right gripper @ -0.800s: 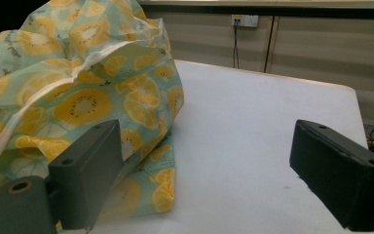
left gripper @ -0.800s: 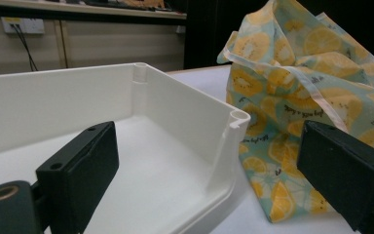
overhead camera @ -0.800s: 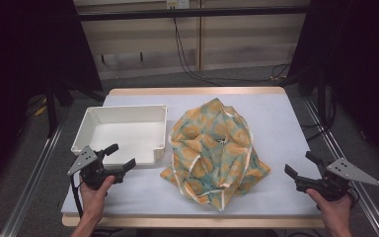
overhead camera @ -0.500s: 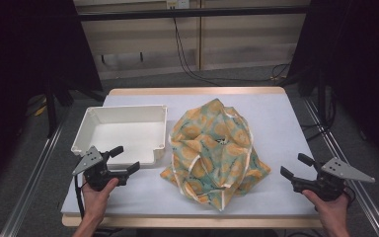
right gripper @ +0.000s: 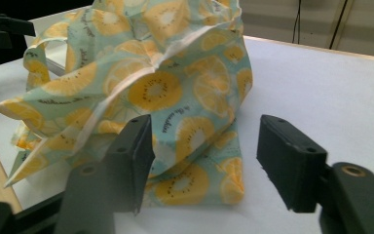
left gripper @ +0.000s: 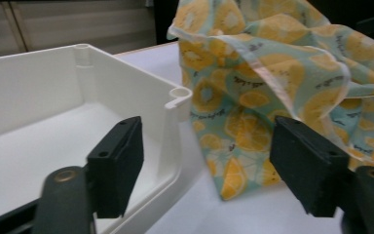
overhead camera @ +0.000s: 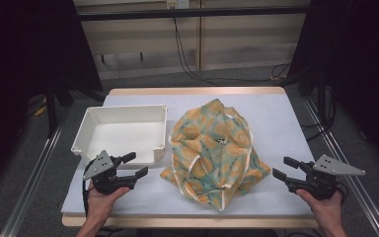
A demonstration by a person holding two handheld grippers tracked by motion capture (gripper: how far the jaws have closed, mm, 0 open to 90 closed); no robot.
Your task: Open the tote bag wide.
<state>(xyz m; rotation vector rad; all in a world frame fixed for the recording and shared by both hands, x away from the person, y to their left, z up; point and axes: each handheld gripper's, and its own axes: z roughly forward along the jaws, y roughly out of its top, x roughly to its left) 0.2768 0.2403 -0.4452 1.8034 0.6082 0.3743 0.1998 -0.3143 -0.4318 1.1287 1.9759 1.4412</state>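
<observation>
- Two grippers, your left gripper (overhead camera: 134, 166) and right gripper (overhead camera: 283, 168), flanked the crumpled cloth (overhead camera: 214, 150) mid-table, jaws apart and empty.
- Approach step; next you likely needed to pinch a cloth edge beside the white bin (overhead camera: 98, 122).

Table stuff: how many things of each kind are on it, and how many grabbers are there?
White plastic bin: 1
Lemon-print cloth: 1
Grippers: 2, the left gripper and the right gripper, both open and holding nothing
Total: 4

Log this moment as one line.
left gripper: open, holding nothing | right gripper: open, holding nothing | cloth: crumpled between them | bin: empty
</observation>
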